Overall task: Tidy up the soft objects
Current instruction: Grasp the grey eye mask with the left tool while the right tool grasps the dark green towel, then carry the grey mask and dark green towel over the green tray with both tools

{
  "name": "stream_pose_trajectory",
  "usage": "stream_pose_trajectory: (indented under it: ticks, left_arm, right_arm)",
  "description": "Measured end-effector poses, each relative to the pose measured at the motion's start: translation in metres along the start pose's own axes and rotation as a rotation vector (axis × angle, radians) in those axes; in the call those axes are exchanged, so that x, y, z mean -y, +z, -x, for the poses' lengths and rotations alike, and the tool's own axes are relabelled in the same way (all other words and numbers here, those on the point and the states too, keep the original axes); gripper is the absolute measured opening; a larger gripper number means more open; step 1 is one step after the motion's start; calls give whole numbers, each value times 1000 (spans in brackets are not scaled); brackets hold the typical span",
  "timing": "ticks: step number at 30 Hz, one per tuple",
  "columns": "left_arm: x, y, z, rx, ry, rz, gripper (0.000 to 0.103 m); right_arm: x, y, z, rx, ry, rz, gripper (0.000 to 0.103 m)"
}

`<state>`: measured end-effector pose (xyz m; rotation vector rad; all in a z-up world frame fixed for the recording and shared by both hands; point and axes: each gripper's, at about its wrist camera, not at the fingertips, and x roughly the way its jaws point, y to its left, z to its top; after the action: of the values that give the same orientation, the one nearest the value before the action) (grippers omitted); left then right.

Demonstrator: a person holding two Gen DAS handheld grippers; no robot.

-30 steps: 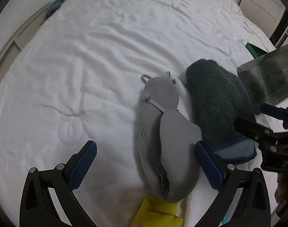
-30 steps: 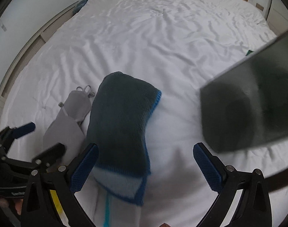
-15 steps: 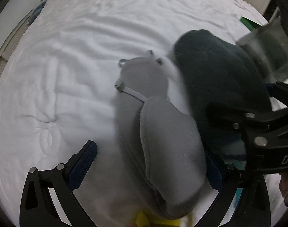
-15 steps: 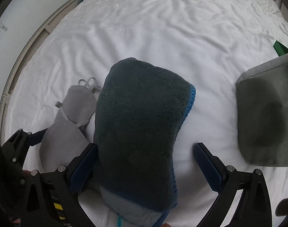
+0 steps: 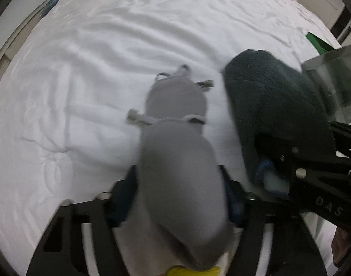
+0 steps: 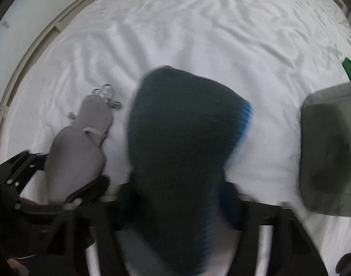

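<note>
A grey soft pouch (image 5: pixel 175 151) with drawstring cords lies lengthwise on the white bed (image 5: pixel 83 69). My left gripper (image 5: pixel 180 191) points steeply down over its near end. Its jaws are closing, and both blue pads sit against the pouch's sides. Just right of it lies a dark green fleece cloth (image 6: pixel 180 126) with blue trim, also seen in the left wrist view (image 5: pixel 272 105). My right gripper (image 6: pixel 175 197) straddles the cloth's near end, jaws closing, with the pads pressed into the fleece. The pouch (image 6: pixel 76 147) shows at the left of the right wrist view.
A translucent grey bin (image 6: pixel 332 161) stands on the bed right of the cloth. A green item (image 6: pixel 350 69) lies beyond it. Something yellow (image 5: pixel 194 271) peeks out under the pouch's near end. The bed's left edge (image 6: pixel 37 46) runs along a pale wall.
Both grippers sank onto the bed and their jaws went from wide open to closed in on the grey pouch and the dark cloth.
</note>
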<state>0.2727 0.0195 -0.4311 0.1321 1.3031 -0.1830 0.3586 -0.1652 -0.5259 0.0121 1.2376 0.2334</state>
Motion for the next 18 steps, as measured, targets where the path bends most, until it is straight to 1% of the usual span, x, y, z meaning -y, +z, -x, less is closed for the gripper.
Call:
stream_pose_trajectory:
  ticks: [1, 3, 6, 11, 14, 17, 18]
  left_arm:
    - [3, 2, 1, 6, 9, -2, 46]
    - [8, -1, 7, 24, 16, -10, 33]
    - [16, -1, 19, 54, 40, -20, 27]
    - [14, 0, 32, 83, 59, 11, 26]
    - [10, 4, 47, 110, 65, 40, 26]
    - [-8, 0, 58, 128, 66, 61, 26]
    - [-9, 0, 65, 133, 62, 69, 26]
  right_arm:
    - [-1, 1, 0, -2, 21, 3, 30]
    - [-6, 0, 3, 8, 22, 19, 25]
    - [-12, -5, 10, 34, 22, 25, 22]
    - [-12, -11, 33, 94, 0, 29, 22]
    - [-7, -15, 50, 131, -17, 6, 22]
    - [-3, -19, 64, 148, -32, -11, 22]
    - [-7, -22, 69, 148, -32, -12, 22]
